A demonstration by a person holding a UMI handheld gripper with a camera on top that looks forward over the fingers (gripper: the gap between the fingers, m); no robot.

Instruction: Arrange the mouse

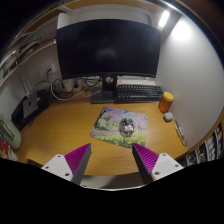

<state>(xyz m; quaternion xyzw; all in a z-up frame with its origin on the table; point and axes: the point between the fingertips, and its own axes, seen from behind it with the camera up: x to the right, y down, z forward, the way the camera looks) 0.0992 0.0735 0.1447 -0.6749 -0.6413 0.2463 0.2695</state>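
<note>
Mouse (128,125) rests on patterned mat (120,126), mid-desk (70,125).
Keyboard (138,92) and monitor (108,48) stand beyond; orange cup (166,101) beside them. Gripper (113,158) hovers short of the mat, fingers spread, empty.
</note>
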